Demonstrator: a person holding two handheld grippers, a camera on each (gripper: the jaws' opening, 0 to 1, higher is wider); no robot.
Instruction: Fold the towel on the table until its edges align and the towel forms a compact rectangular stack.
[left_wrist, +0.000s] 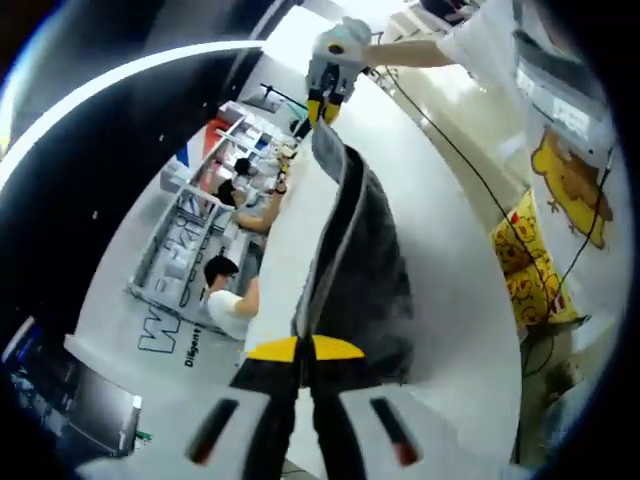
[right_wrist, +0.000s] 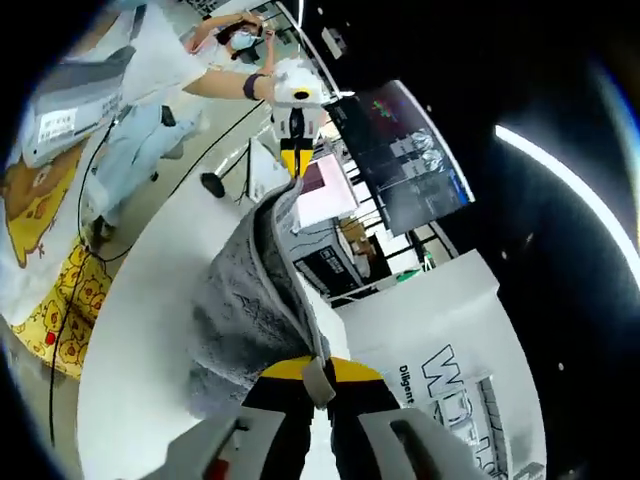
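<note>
Above the white table (left_wrist: 470, 300), the grey towel (left_wrist: 365, 270) hangs stretched between the two grippers, its lower part sagging to the tabletop. The cloth is thick, fuzzy terry with a paler bound hem running along the raised edge. The left gripper (left_wrist: 303, 350), yellow-tipped with pale grey jaws, is clamped narrow on one end of that hem; the right gripper (right_wrist: 318, 372), of the same make, is pinched tight on the other end, a strip of hem showing between its tips. Each gripper appears at the far end of the towel in the other's view. A black cable (left_wrist: 480, 180) trails across the tabletop. Yellow cartoon-print cloth (left_wrist: 525, 260) hangs at the table's edge beside a person's light clothing. Beyond stand a dark monitor (right_wrist: 400, 155), white printed panels (right_wrist: 440, 340), and seated people (left_wrist: 225, 290).
</note>
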